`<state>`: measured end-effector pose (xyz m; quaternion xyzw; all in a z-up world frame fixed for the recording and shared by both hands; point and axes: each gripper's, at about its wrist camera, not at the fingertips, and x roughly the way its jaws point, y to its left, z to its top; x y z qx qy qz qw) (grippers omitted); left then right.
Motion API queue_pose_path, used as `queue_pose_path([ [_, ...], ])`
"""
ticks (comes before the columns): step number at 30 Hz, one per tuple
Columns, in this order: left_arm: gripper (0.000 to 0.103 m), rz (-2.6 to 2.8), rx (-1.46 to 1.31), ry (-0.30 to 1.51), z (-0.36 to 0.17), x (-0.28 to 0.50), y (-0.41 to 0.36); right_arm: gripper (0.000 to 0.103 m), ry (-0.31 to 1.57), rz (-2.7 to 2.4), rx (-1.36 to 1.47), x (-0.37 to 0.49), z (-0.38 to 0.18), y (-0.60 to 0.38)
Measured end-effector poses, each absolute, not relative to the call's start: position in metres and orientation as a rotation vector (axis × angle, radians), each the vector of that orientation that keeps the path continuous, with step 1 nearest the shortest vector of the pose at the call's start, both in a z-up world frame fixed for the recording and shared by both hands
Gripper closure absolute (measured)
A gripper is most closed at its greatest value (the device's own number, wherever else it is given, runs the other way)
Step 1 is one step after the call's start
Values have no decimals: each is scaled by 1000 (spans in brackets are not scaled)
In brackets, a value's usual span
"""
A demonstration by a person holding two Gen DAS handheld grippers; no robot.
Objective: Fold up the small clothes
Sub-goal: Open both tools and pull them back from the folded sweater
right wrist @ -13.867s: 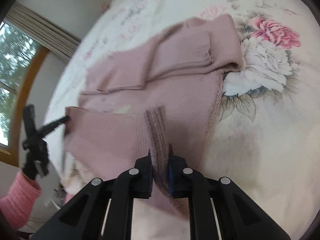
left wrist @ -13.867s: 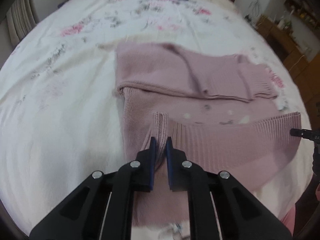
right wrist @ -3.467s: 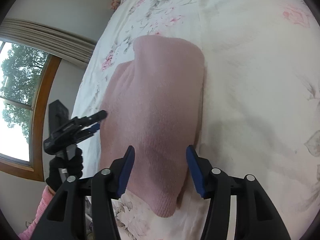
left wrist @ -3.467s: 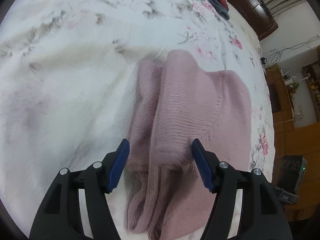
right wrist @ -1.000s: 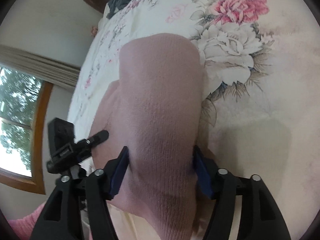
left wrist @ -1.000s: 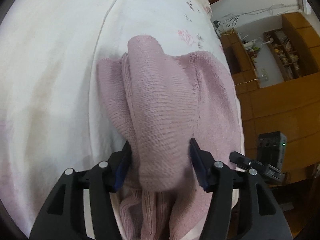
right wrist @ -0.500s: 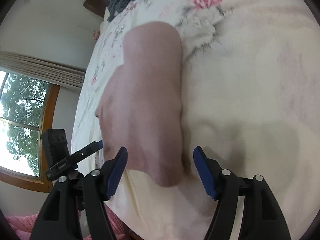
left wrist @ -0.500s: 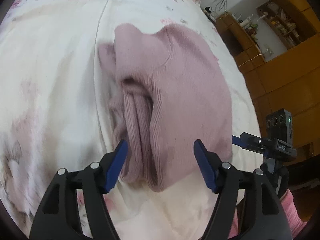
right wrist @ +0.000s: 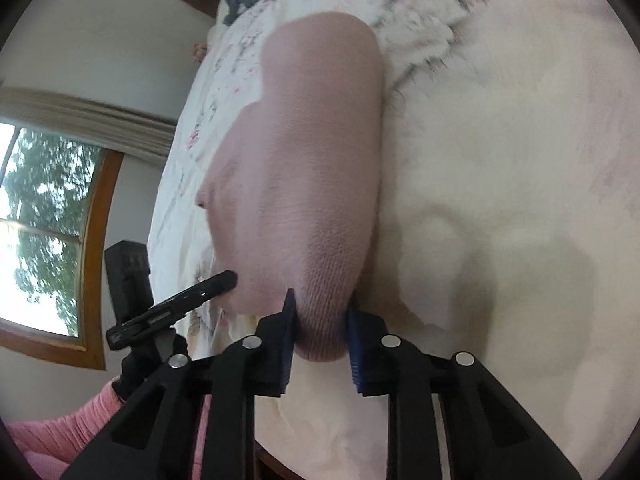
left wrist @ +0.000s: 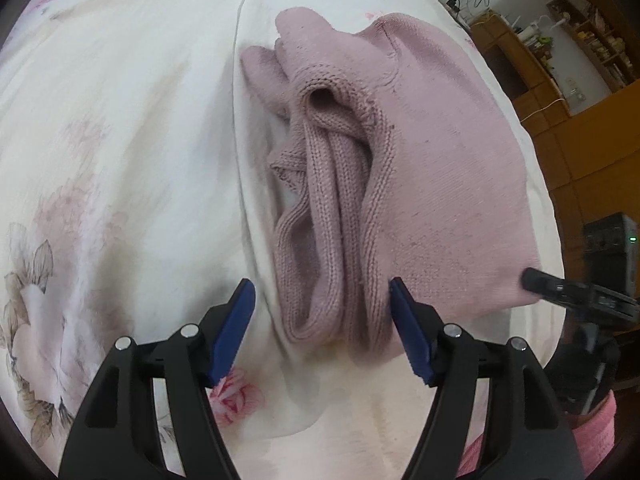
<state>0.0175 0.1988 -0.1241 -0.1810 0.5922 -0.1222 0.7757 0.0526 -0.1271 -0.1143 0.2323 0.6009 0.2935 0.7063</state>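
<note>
From my left wrist view, the pink sweater (left wrist: pixel 432 184) lay folded into a thick bundle near the bed's (left wrist: pixel 120 120) front edge, its ribbed layers bunched and gaping on the side facing me. My left tool (left wrist: pixel 322 332) had its pads wide apart, straddling the near end of those layers and gripping nothing. To finish well, I judged, those loose ribbed folds needed tucking under the smooth top layer before letting the bundle rest. The tool pointed along the bundle's length, low over the bedspread.

From my right wrist view, my right tool (right wrist: pixel 320 340) was clamped on the near end of the sweater, its blue pads (right wrist: pixel 289 336) pressing the knit from both sides. The grip ought to stay shallow, I thought, so the fold would not drag on release. The tool reached in level from the front edge, and the left tool's tip touched the bundle's left side.
</note>
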Motion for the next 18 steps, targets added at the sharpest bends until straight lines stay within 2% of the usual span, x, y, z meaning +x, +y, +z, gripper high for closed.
queue_pose_path([
  [4, 33, -253, -381, 1296, -131, 17, 197, 81, 1378, 603, 421, 53, -124, -120],
  [11, 32, -250, -353, 1294, -129, 17, 194, 78, 1406, 547, 454, 52, -140, -121],
  [13, 33, -246, -353, 1294, -125, 13, 194, 67, 1402, 532, 433, 50, -135, -118],
  [17, 34, -236, -321, 1277, -106, 4, 187, 57, 1393, 504, 360, 41, -119, -115],
  [18, 34, -232, -312, 1275, -101, 2, 184, 47, 1389, 501, 354, 39, -116, -117],
])
